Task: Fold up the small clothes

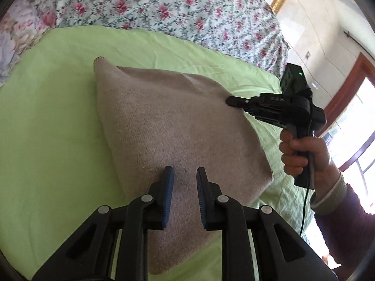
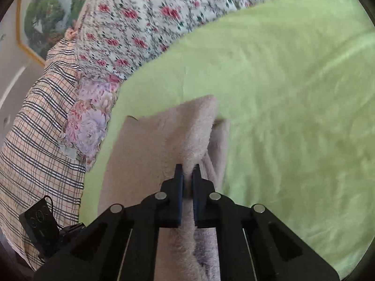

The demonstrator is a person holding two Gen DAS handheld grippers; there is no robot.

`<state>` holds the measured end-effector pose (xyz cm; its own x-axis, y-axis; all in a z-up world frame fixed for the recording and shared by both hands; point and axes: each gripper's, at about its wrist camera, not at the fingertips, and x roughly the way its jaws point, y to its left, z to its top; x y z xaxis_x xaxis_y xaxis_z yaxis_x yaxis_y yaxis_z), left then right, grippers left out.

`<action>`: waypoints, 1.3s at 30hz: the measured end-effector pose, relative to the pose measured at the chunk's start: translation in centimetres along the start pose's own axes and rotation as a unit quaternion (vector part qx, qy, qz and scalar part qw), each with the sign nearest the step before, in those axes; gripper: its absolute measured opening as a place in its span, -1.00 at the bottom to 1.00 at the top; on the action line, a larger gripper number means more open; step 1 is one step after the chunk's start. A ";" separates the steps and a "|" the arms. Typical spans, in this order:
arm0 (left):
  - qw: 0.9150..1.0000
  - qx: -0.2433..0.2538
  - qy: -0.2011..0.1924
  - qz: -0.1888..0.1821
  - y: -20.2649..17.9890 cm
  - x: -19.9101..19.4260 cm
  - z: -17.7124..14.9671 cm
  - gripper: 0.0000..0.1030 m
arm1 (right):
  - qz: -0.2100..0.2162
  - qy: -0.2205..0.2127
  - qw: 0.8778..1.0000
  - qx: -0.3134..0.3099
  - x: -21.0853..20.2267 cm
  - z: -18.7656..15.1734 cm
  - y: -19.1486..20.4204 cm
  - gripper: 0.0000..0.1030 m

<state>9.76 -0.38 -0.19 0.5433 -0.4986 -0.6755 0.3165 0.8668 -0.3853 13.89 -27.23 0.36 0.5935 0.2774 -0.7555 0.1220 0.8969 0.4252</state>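
Beige knit garment [image 1: 173,126] flat on green sheet [image 1: 46,121], partly folded, one corner pointing toward floral quilt [image 1: 140,2].

Left gripper [image 1: 185,175]: jaws apart, nothing between pads, hovering over near part of garment. Blue ribbed pads [image 1: 169,185] visible, contact with fabric unclear.

Right gripper [image 2: 187,173]: jaws nearly closed, pinching a raised fold of garment [image 2: 194,128]. Fabric bunched between pads and lifted off the layer beneath. From left wrist view, same gripper [image 1: 234,100] at far right edge of garment, fingers low against the fabric, held by right hand [image 1: 302,149] in dark red sleeve with grey cuff.

Relative to garment:
- green sheet underneath and all round
- floral quilt beyond far edge
- plaid pillow [image 2: 35,145] and purple floral cushion [image 2: 89,126] off to left in right wrist view
- framed picture [image 2: 44,16] on wall past the quilt
- window with reddish-brown frame [image 1: 346,107] behind right hand

Right wrist view slightly motion-blurred on sheet.
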 end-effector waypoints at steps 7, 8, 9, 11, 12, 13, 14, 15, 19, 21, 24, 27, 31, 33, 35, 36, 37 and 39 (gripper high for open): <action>0.999 -0.005 0.032 0.001 -0.6 2.0 -1.3 -0.62 | -0.066 0.012 0.998 -0.008 1.7 -1.0 0.0 -0.77; 1.000 -0.003 0.028 0.006 -0.9 1.4 -1.3 -0.62 | -0.082 -0.005 0.997 -0.009 0.3 -1.1 0.5 -0.74; 1.000 0.000 0.023 0.008 -1.1 0.8 -1.3 -0.61 | -0.088 -0.015 0.996 -0.013 -0.7 -1.1 0.8 -0.74; 1.000 0.002 0.007 0.010 -1.3 -0.5 -1.3 -0.53 | -0.060 -0.037 0.997 -0.021 -3.2 -1.9 2.2 -0.74; 1.000 -0.001 0.003 0.011 -1.1 -0.8 -1.3 -0.46 | -0.039 -0.035 0.998 -0.028 -3.5 -2.1 3.0 -0.74; 1.000 -0.005 0.001 0.009 -0.9 -1.0 -1.4 -0.44 | -0.017 -0.028 0.999 -0.039 -3.7 -2.9 3.9 -0.74; 1.000 -0.010 0.002 0.007 -0.5 -1.0 -1.6 -0.44 | -0.002 -0.019 0.999 -0.048 -3.5 -3.6 4.7 -0.74; 1.000 -0.017 0.005 0.010 -0.2 -0.7 -1.9 -0.44 | 0.001 -0.010 0.999 -0.053 -3.2 -4.1 5.0 -0.74; 0.999 -0.044 0.028 0.001 0.8 1.0 -3.7 -0.48 | -0.060 0.028 0.996 -0.066 0.3 -5.9 3.5 -0.83; 0.998 -0.047 0.034 0.007 0.7 1.6 -4.8 -0.55 | -0.052 0.022 0.998 -0.043 0.9 -6.0 1.4 -1.00; 0.998 -0.050 0.030 0.011 0.2 1.9 -5.6 -0.54 | -0.042 0.020 0.999 -0.024 0.2 -5.9 0.6 -1.00; 0.998 -0.054 0.025 0.015 0.1 1.5 -6.0 -0.53 | -0.044 0.018 0.998 -0.039 -1.3 -6.9 2.3 -0.99; 0.998 -0.053 0.021 0.015 -0.3 0.7 -6.6 -0.53 | -0.030 0.009 0.996 -0.081 -3.7 -8.9 5.2 -0.93; 0.998 -0.049 0.023 0.018 -0.5 0.5 -7.0 -0.53 | -0.045 0.014 0.994 -0.100 -4.3 -10.8 5.4 -0.93; 0.998 -0.046 0.025 0.022 -0.4 0.4 -7.5 -0.53 | -0.094 0.034 0.988 -0.114 -3.6 -12.5 4.6 -0.93; 0.998 -0.046 0.025 0.022 -0.4 0.4 -7.7 -0.53 | -0.121 0.047 0.985 -0.115 -3.0 -13.4 3.7 -0.93; 0.998 -0.048 0.027 0.019 -0.4 0.4 -7.9 -0.53 | -0.116 0.041 0.986 -0.113 -3.1 -14.0 3.0 -0.94; 0.998 -0.046 0.030 0.023 -0.5 0.4 -8.1 -0.53 | -0.096 0.027 0.991 -0.086 -3.5 -14.2 2.0 -0.94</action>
<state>3.50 -0.96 -5.39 0.5070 -0.4589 -0.7296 0.2182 0.8872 -0.4064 0.81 -21.49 -3.21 0.5284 0.1105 -0.8417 0.0873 0.9792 0.1834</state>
